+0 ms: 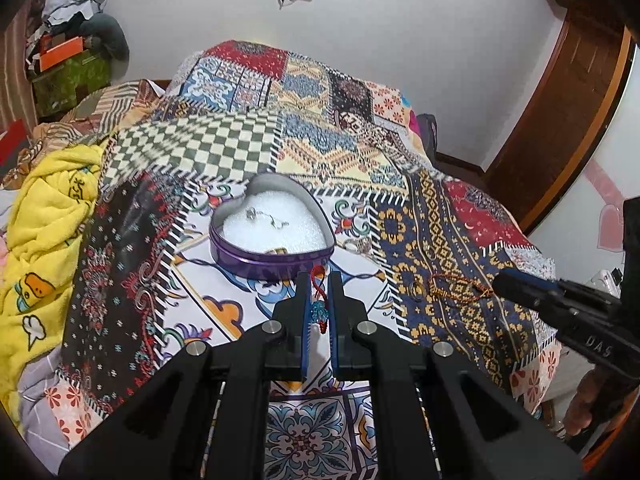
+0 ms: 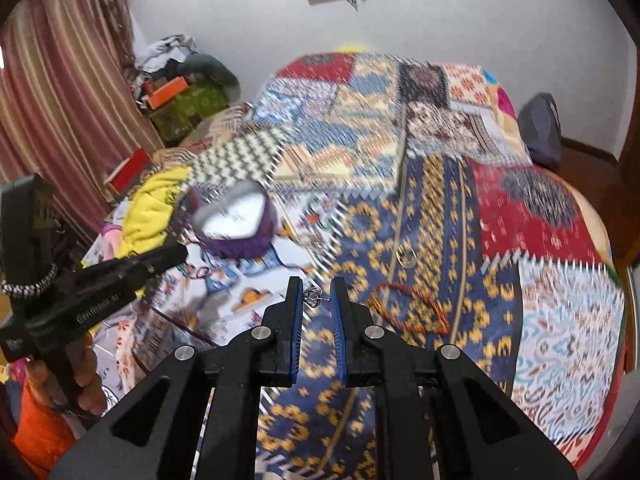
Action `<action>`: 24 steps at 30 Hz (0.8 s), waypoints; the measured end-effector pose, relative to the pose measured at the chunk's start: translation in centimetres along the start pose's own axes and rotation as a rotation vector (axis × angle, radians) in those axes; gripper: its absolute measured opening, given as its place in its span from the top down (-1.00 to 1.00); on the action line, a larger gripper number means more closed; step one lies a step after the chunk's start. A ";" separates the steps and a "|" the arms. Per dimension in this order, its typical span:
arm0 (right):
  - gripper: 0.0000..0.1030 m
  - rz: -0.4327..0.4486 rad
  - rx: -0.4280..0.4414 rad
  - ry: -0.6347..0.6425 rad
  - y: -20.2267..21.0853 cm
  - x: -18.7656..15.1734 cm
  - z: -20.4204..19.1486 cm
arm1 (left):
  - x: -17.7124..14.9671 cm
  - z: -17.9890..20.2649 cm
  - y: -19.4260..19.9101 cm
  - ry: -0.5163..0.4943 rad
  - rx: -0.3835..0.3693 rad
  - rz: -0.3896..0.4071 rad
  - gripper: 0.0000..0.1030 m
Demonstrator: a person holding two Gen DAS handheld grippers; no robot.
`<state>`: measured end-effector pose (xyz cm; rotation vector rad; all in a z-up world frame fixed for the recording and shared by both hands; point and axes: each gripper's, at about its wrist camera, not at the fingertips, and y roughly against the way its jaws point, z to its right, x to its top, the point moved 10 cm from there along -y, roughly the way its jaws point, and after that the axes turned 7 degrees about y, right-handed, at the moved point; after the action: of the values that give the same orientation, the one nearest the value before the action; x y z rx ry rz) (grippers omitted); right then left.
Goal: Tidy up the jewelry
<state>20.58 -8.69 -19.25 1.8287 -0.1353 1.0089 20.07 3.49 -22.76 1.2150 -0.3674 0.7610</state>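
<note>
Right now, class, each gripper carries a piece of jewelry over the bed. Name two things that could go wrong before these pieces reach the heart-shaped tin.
1. The right gripper seems to pinch the small silver piece only at its fingertips; it might slip onto the busy patterned bedspread and be hard to spot.
2. The red cord with blue beads dangles from the left gripper and could snag the rim of the heart-shaped tin.

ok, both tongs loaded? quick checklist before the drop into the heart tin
1. Left tongs shut on red cord charm: ok.
2. Right tongs shut on small silver piece: cannot tell; it sits between the tips, view blurred.
3. Heart tin open, white padding showing: ok.
4. Space left inside the tin: ok, few pieces in it.
5. Bedspread cleared: not ok; orange bracelet and gold ring remain.
</note>
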 end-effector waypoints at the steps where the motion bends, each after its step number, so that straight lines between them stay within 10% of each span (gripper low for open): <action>1: 0.76 0.008 0.005 0.006 -0.1 0.5 -0.2 | 0.3 -0.1 0.3 -0.002 0.001 0.009 0.88; 24: 0.76 0.086 0.132 0.143 -4.7 8.9 -7.5 | 6.1 -3.3 0.8 0.015 0.025 0.113 0.88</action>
<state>24.36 2.68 -15.35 1.8748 -0.0617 1.2301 23.36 8.64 -19.48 1.2187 -0.4182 0.8735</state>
